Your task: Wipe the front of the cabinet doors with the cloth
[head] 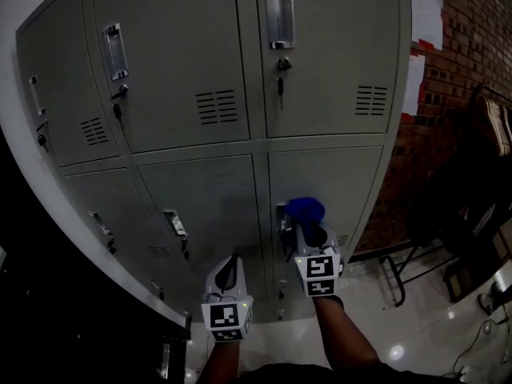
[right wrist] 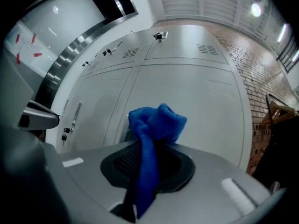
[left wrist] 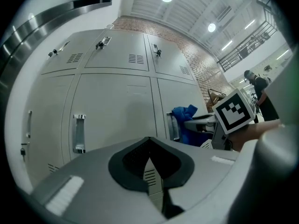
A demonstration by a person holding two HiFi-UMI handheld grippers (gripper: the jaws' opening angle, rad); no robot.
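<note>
The marker cubes (head: 226, 318) on both grippers, printed with black-and-white square patterns, are sitting closest to the head camera. The left gripper (head: 230, 262) is hanging clenched with its smooth grey jaws meeting at the tips and nothing between them. It is pointing at the lower middle door. The right gripper (head: 310, 232) is grasping a blue terry cloth (head: 306, 209), which is bunching into a soft knot above the jaw tips and trailing down between them. The cloth is sitting at the left edge of the lower right door (head: 336, 182), just beside its recessed bright-metal handle (left wrist: 173, 125). Contact with the door cannot be confirmed.

The locker cabinet (head: 184, 54) is presenting flat grey painted steel doors, each with a louvred vent (head: 218, 106), and keys (head: 281, 74) are hanging from the upper locks. To the right, a brick wall (head: 456, 62) is carrying white paper sheets (head: 426, 14). A dark metal frame (head: 400, 270) is standing on the glossy floor (head: 416, 326) near the cabinet's right edge.
</note>
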